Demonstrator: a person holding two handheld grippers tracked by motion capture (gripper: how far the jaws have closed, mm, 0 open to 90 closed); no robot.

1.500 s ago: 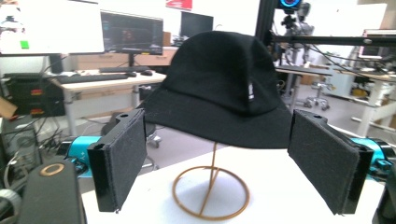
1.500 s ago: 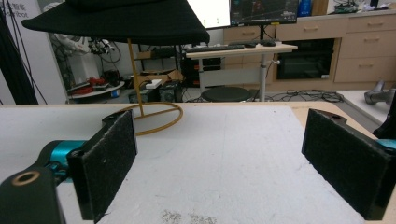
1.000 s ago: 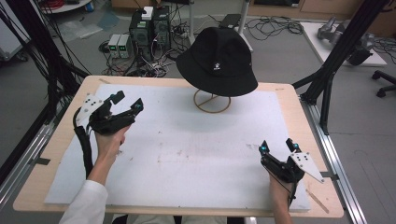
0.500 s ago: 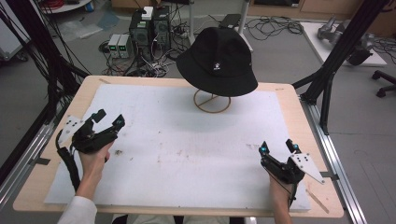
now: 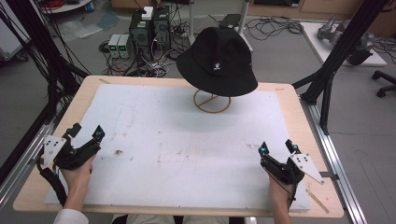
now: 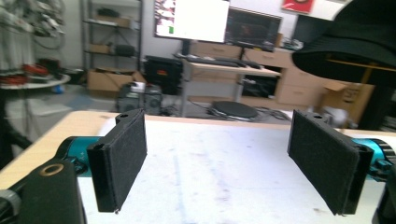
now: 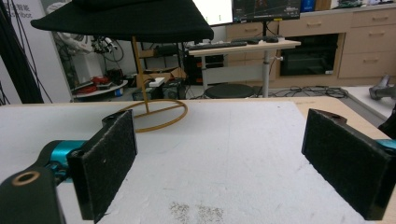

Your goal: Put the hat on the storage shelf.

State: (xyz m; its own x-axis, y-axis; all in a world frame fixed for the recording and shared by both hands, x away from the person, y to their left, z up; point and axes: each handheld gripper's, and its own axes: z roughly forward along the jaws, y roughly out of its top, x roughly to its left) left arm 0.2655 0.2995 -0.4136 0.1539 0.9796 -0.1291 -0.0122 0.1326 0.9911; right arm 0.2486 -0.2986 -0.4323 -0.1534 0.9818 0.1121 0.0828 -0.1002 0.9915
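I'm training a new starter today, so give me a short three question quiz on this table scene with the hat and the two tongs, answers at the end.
1. True or false: the black hat lies flat on the white mat.
2. What carries the hat? A) a cardboard box B) a gold wire stand C) the right tongs
3. Fill in: the jaws of the left tongs are ____.

Key
1. False; it sits raised on the stand at the far side of the table.
2. B
3. Open; the right tongs are open as well, and both are empty, near the front edge.
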